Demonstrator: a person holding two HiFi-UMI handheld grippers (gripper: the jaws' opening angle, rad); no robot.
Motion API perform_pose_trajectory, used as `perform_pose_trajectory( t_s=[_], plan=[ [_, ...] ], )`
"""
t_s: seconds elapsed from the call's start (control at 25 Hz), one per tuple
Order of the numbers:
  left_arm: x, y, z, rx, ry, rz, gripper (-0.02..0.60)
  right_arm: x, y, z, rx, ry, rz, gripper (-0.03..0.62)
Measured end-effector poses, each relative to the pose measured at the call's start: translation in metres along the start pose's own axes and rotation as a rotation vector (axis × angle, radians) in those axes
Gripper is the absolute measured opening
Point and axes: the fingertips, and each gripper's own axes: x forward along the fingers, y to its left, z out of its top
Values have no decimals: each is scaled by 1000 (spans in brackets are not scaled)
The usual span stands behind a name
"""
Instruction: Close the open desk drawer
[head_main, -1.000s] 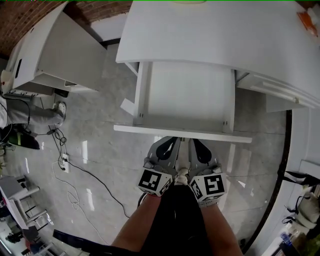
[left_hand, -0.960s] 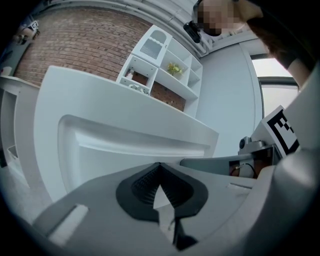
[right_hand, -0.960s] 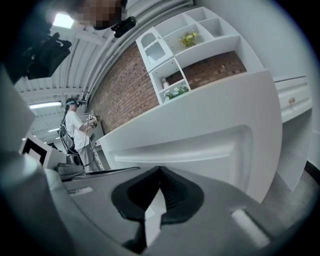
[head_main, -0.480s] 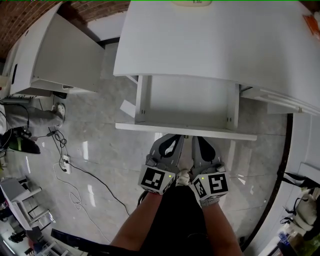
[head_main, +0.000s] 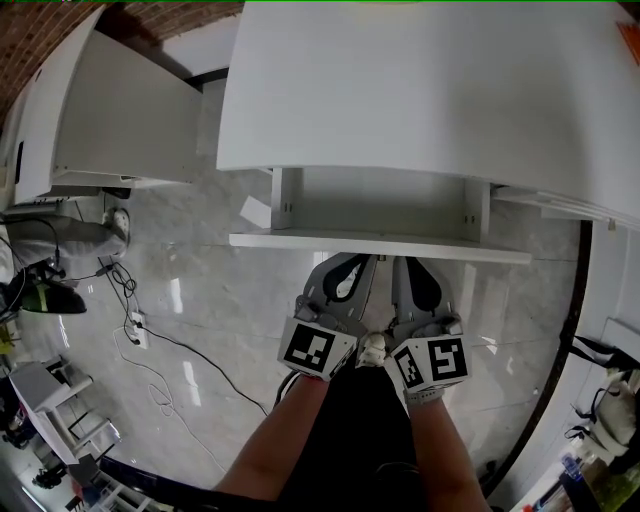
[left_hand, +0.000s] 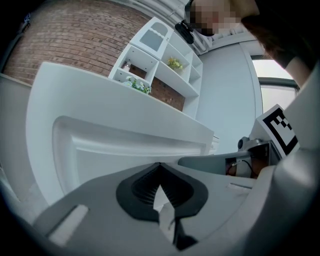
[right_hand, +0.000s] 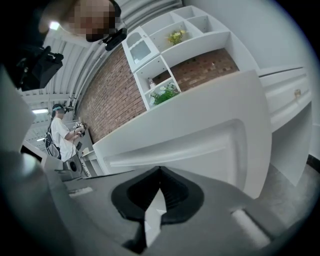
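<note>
Right at the tips of the left gripper (head_main: 358, 263) and right gripper (head_main: 403, 263), each with fingers pressed together on nothing, the white flat-fronted drawer (head_main: 380, 243) stands partly open under the white desk (head_main: 400, 90).

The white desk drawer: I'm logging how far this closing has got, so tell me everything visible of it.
The white desk drawer looks like painted board: a front with a recessed panel, two side walls, a bare floor. It juts level, partly out, from under the white desk top. The left gripper and the right gripper, both shut, meet its front, apparently touching.
</note>
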Motion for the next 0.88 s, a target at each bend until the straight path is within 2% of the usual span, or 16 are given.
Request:
perform_pose_trajectory(
  t_s=[0.48, 0.88],
  plan=[
    [22, 16, 9, 14, 30, -31, 2, 26, -10, 12, 16, -35, -25, 2],
    [41, 22, 16, 24, 34, -61, 2, 42, -17, 20, 46, -24, -39, 2]
  ],
)
